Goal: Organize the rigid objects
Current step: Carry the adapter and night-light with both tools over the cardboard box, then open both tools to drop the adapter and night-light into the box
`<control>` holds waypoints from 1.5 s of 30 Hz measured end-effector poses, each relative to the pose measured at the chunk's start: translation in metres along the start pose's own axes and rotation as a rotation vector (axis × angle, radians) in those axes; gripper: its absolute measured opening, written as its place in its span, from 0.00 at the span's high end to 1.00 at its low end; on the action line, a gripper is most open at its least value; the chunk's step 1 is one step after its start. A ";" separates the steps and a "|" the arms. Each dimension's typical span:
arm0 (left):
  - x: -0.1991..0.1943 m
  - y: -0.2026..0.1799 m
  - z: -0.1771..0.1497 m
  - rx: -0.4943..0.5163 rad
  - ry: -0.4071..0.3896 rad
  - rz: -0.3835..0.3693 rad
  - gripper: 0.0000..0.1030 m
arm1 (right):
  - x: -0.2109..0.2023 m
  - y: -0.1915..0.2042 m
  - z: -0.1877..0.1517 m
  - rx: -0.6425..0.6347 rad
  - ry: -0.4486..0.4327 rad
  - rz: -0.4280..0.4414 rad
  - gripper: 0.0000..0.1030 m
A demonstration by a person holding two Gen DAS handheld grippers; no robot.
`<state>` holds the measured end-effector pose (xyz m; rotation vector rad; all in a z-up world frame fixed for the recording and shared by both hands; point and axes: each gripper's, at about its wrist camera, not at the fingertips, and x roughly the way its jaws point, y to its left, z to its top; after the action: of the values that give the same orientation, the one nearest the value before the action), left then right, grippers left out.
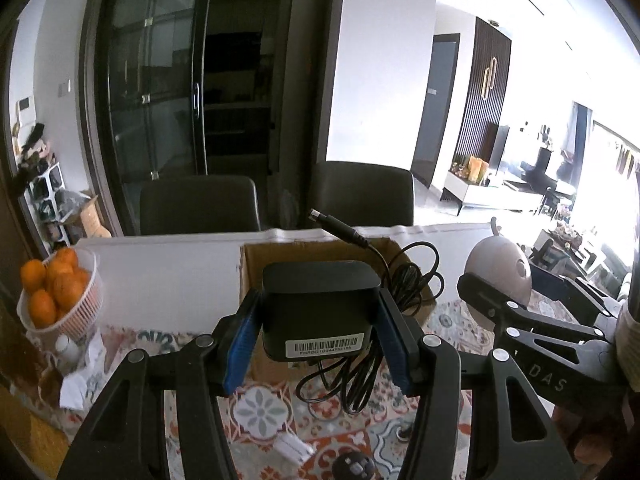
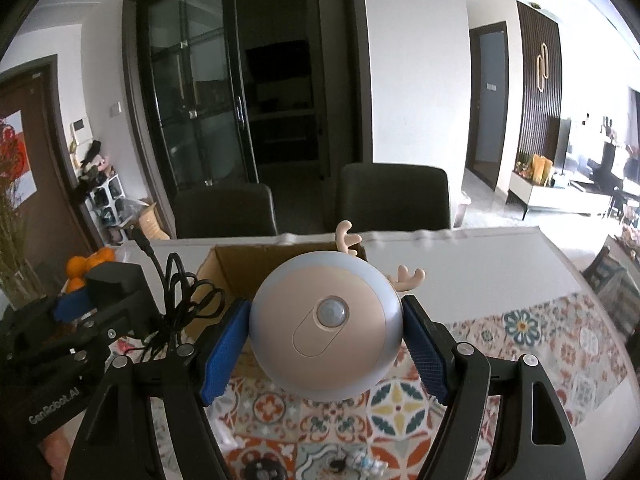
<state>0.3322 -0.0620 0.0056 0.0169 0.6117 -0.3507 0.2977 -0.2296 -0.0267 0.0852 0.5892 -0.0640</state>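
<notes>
My left gripper [image 1: 320, 340] is shut on a black power adapter [image 1: 318, 312] with a barcode label; its black cable [image 1: 404, 280] hangs in loops below and to the right. It is held above the table, just in front of an open cardboard box [image 1: 256, 264]. My right gripper [image 2: 326, 344] is shut on a round beige and grey night light with small antlers [image 2: 326, 332], also held in front of the box [image 2: 232, 268]. The night light shows at the right in the left wrist view [image 1: 500, 272], and the adapter at the left in the right wrist view [image 2: 116, 280].
A white basket of oranges [image 1: 56, 292] stands at the table's left, with crumpled paper beside it. The table has a patterned cloth [image 2: 520, 344]. Two dark chairs [image 1: 200, 204] stand behind the table. Small items lie on the cloth below the grippers [image 1: 296, 448].
</notes>
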 end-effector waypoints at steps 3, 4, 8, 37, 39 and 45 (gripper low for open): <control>0.009 0.001 0.011 0.008 -0.002 0.004 0.46 | 0.007 0.001 0.013 -0.022 -0.012 -0.008 0.27; 0.014 0.002 0.016 0.010 -0.001 0.007 0.46 | 0.009 0.001 0.016 -0.026 -0.013 -0.007 0.27; 0.030 0.003 0.026 0.007 0.017 0.008 0.46 | 0.023 0.000 0.032 -0.039 -0.007 -0.004 0.27; 0.160 0.021 0.029 -0.030 0.298 0.034 0.46 | 0.179 -0.020 0.024 -0.012 0.363 0.106 0.27; 0.164 0.021 0.028 -0.031 0.307 0.040 0.46 | 0.182 -0.020 0.021 -0.012 0.373 0.106 0.27; 0.165 0.020 0.030 -0.015 0.298 0.069 0.42 | 0.192 -0.019 0.020 -0.010 0.386 0.105 0.27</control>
<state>0.4810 -0.0988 -0.0652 0.0771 0.9065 -0.2783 0.4668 -0.2573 -0.1180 0.1200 0.9690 0.0595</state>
